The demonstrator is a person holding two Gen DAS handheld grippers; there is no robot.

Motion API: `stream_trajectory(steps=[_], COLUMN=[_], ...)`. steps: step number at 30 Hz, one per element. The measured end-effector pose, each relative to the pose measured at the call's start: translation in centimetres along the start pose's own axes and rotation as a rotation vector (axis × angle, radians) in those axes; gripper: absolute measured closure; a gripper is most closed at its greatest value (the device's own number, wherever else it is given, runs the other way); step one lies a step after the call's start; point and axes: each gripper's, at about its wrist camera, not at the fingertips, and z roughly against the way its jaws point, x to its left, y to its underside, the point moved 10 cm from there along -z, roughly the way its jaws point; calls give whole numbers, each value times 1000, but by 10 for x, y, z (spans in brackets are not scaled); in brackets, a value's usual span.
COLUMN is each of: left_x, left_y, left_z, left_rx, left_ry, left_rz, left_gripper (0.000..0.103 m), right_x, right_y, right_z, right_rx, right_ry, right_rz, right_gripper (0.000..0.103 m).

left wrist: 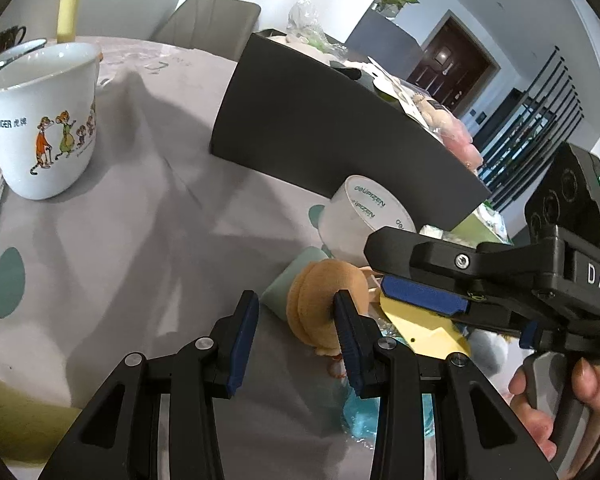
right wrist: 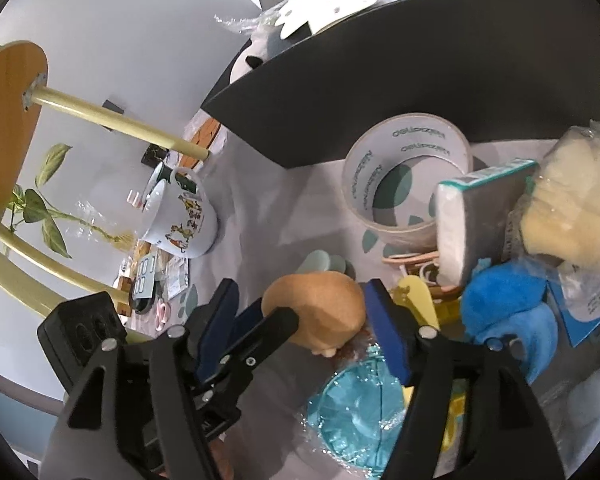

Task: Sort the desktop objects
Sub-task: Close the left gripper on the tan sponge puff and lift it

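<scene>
- Grey cloth (left wrist: 140,240) with teal spots covers the table; a white wall, a dark door and a railing lie behind it.
- Far left in the right wrist view, a stool (right wrist: 8,120) with a wooden seat and yellow legs lies tipped in the frame, with a leafy plant (right wrist: 48,208) under it.
- Mug (left wrist: 44,120): white with cartoon figures, upright on the cloth at the left, well apart from the clutter.
- Left gripper (left wrist: 295,296): the jaws stand a narrow gap apart with only cloth between them. Its right fingertip touches the near side of the plush (left wrist: 320,300).
- Plush: tan and round, on the cloth near the middle, just beside a pale green block (left wrist: 296,276) and in front of the box (left wrist: 320,120).
- Box: black and open-topped, filled with packets and soft toys, standing behind the plush.
- Tape (left wrist: 364,216): a white roll lying against the front wall of the box, right of the plush.
- Right gripper (right wrist: 300,286): the jaws are spread with the plush between them. The right pad is at the toy's side, but I cannot tell whether it presses; the left pad is clear of it.
- Below the plush lies a teal item in crinkled wrap (right wrist: 356,412); a yellow piece (right wrist: 416,296) sits just right of it.
- Further right lie a blue soft toy (right wrist: 500,312), a tissue pack (right wrist: 468,220) and a cream sponge in plastic (right wrist: 572,200), crowded together.
- Far right in the left wrist view, a hand (left wrist: 552,400) grips the right gripper's handle.
</scene>
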Motion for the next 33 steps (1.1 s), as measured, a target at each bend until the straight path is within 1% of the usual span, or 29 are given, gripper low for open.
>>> stream_trajectory(steps=[1,2,4,9,14,17,20,22,27,30,33], left_x=[1,2,4,5,4,3,-1,-5,-14,-18,-17], left_y=[0,0,0,1,2,1,0,-2,0,2,6], left_z=[0,0,0,0,0,3,9,13,8,5,1], left_rx=[-1,-2,-3,-6,-9,-22,-38,-54,-33,-18,-3], left_ry=[-4,-6,-12,-15,-12,-2,29,49,58,50,34], left_rz=[-1,-1,-4,-12,-17,-20,-22,-27,-56,-71,-81], left_gripper=[65,65,65,65,65,65,65,65,65,65,65], right_x=[0,-1,-4,3,6,7,5,6,9,9,10], right_y=[0,0,-1,3,5,5,5,6,7,9,9], right_z=[-1,-3,-5,-8,-13,-18,-22,-23,-26,-30,-33], right_rx=[3,8,13,33,44,64,84,90,110,125,130], right_ry=[12,29,61,57,89,113,135,135,123,152,159], right_rz=[6,12,22,34,61,83,102,108,111,141,146], right_gripper=[33,31,31,29,29,29,29,29,29,29,29])
